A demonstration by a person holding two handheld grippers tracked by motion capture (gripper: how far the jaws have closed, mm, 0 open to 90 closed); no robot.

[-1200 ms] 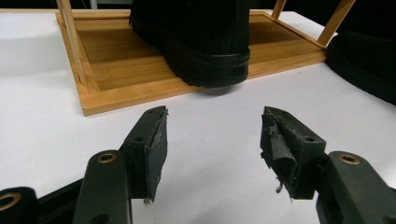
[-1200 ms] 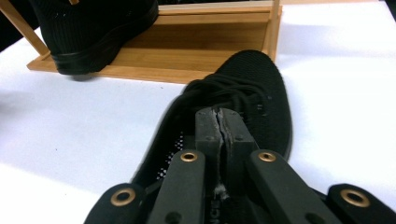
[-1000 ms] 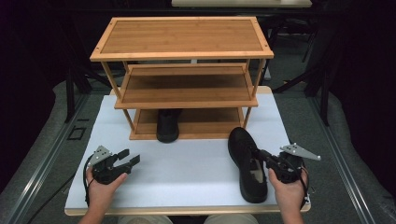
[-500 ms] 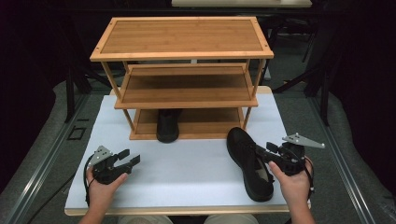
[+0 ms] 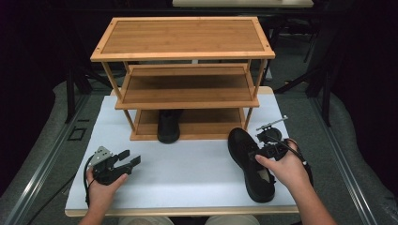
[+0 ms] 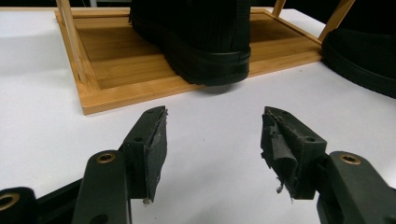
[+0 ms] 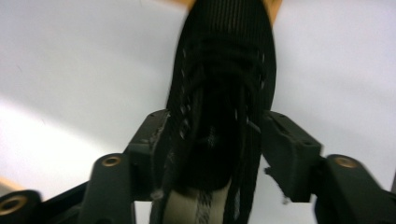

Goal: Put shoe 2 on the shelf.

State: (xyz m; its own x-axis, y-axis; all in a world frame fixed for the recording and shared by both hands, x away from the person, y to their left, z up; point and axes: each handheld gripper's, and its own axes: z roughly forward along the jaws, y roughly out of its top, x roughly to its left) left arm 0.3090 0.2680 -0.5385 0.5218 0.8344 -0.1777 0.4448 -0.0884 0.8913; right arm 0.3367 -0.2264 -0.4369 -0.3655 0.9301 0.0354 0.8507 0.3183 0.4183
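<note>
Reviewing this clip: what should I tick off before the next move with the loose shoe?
1. Right tongs straddle the loose shoe: ok. Their jaws have just been opening, with the shoe between them.
2. Firm grip on that shoe: not ok, the pads do not look clamped.
3. Left tongs open with nothing between them: ok.
4. Free space on the bottom shelf beside the stored shoe: ok.
</note>
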